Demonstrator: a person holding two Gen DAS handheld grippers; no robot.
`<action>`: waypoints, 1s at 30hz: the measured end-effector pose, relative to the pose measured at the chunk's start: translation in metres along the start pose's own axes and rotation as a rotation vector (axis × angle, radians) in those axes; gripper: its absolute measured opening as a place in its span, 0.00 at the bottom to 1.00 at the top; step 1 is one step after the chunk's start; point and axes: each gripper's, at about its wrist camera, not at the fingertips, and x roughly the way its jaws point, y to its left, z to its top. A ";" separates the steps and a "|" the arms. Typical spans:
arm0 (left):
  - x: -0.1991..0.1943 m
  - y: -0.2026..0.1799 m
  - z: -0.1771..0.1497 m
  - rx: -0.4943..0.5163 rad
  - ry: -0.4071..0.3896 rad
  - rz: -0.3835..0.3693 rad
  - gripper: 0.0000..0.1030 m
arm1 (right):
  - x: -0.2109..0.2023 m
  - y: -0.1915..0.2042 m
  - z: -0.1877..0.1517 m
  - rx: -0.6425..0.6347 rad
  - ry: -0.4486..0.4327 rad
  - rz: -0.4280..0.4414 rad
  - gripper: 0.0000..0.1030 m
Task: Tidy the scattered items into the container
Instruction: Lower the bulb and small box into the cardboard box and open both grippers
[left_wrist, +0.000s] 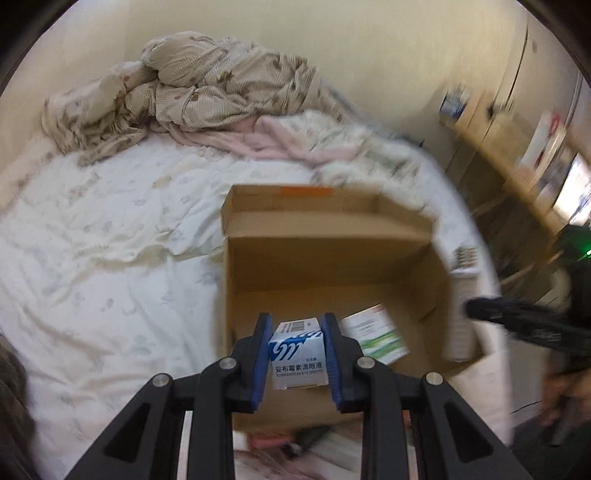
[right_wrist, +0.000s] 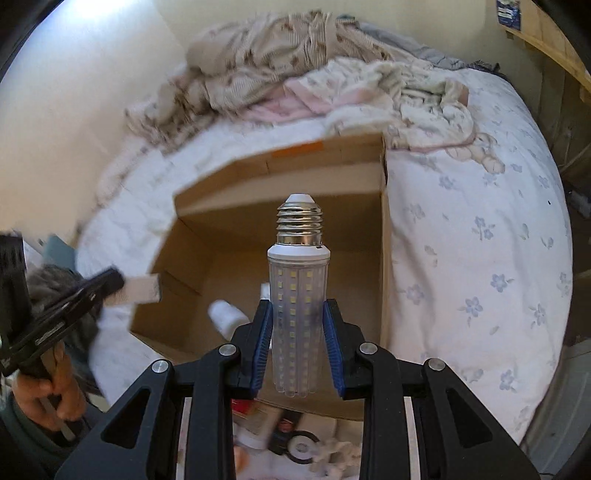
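Gripping both items over the cardboard box (left_wrist: 332, 258) on the bed: left claw (left_wrist: 295, 354) clamps the light, crushable eye-drop carton (left_wrist: 299, 356) by its sides; right claw (right_wrist: 297, 343) clamps the fragile bulb (right_wrist: 298, 295) mid-body, clear of the screw base.

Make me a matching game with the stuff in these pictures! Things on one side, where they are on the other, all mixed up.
Things:
1. eye drops box
2. LED bulb
3. green and white packet
4. crumpled quilt

Places:
A. lying inside the cardboard box
B. piled at the far end of the bed
C. between the left gripper's fingers
D. between the right gripper's fingers

Pairs: 1-C, 2-D, 3-A, 4-B
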 end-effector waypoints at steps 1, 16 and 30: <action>0.006 0.000 -0.005 0.012 0.018 0.018 0.26 | 0.005 0.003 -0.002 -0.012 0.023 -0.010 0.30; 0.049 -0.005 -0.039 0.052 0.155 0.044 0.26 | 0.049 0.017 -0.015 -0.091 0.163 -0.081 0.30; 0.038 -0.003 -0.032 -0.010 0.135 -0.049 0.71 | 0.050 0.019 -0.022 -0.083 0.195 -0.062 0.55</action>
